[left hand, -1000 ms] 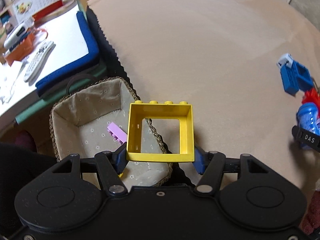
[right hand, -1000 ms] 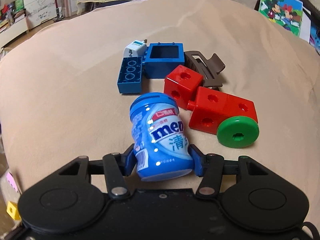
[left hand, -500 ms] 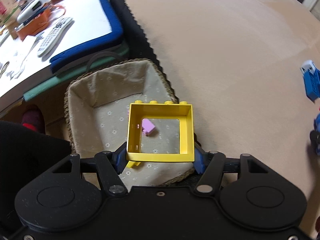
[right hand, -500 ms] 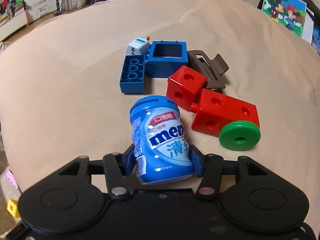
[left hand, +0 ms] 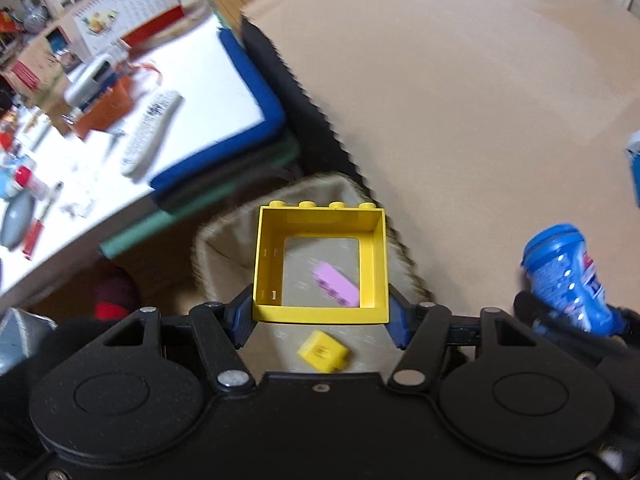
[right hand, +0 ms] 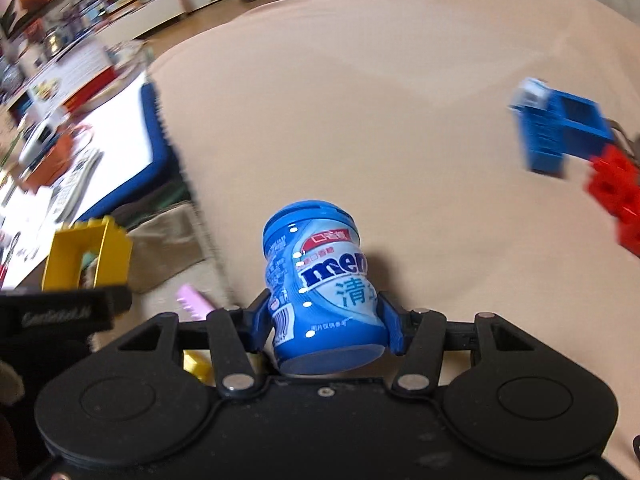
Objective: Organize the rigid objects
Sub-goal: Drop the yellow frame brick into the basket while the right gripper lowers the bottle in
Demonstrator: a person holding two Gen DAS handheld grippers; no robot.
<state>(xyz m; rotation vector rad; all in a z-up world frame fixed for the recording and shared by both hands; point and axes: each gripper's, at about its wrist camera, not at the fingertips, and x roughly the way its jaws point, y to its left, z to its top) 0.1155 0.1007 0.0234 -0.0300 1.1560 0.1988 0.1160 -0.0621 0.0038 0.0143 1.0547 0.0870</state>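
My left gripper is shut on a yellow window-frame brick and holds it above a fabric-lined woven basket beside the bed. A pink brick and a small yellow cube lie in the basket. My right gripper is shut on a blue Mentos gum bottle, lifted above the beige bed cover near the basket; the bottle also shows in the left wrist view. The yellow frame and pink brick show in the right wrist view.
Blue bricks and red blocks lie on the bed at the right. A low white table with a blue edge stands left of the bed, holding a remote, boxes and clutter.
The left gripper has carried the yellow frame from the basket's rim to over its inside. The right gripper has lifted the gum bottle and swung it left, away from the bricks toward the basket.
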